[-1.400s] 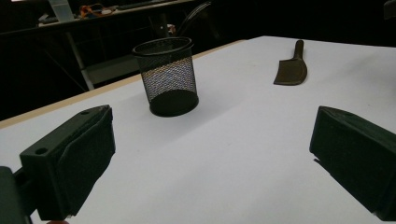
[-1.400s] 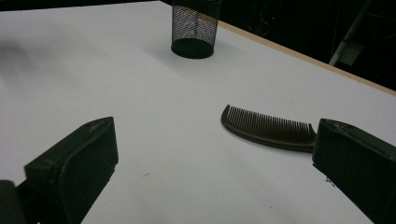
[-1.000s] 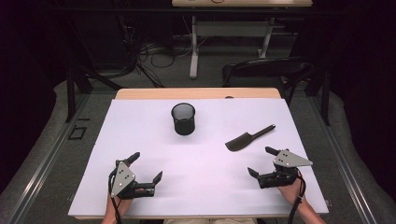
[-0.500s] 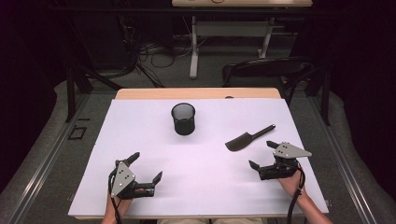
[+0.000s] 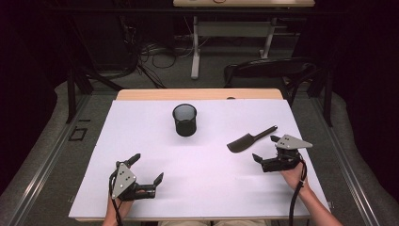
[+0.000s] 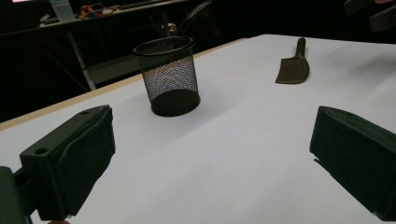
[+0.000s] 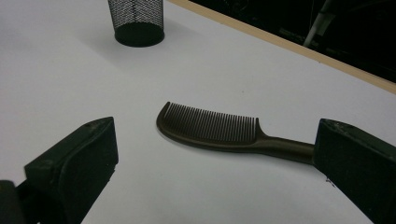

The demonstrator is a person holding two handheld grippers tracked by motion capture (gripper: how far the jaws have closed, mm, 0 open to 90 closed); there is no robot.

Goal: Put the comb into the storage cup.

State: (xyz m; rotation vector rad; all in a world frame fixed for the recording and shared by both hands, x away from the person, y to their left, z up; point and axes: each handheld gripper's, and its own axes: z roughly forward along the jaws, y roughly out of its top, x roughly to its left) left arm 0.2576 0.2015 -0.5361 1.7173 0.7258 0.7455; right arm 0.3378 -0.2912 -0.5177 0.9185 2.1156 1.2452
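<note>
Right tongs [image 5: 266, 148] spread wide, jaws released, nothing between them, hovering low over the counter [image 5: 141, 127] at its right side, held by a hand [image 5: 294, 176] coming in from the bottom edge. Dark comb [image 5: 249, 139] lies flat on the white counter just in front of the right tongs, not touching them in the high view; toothed end points toward the counter's middle, handle angles away to the far right. In the right gripper view the comb [image 7: 219, 130] sits between and just beyond the two black jaws, teeth facing up-frame, handle end running behind the right-hand jaw, so contact there can't be told. Black mesh cup [image 5: 184, 120] stands upright near the counter's middle toward the far edge, well apart from the comb and both tongs; its base shows at the top of the right gripper view [image 7: 139, 28]. Left tongs [image 5: 148, 168] also released, jaws wide, empty, near the front-left of the counter, well apart from everything. Left gripper view: mesh cup [image 6: 170, 77] upright ahead, comb [image 6: 293, 67] farther off to the right, bare white surface between the jaws.
</note>
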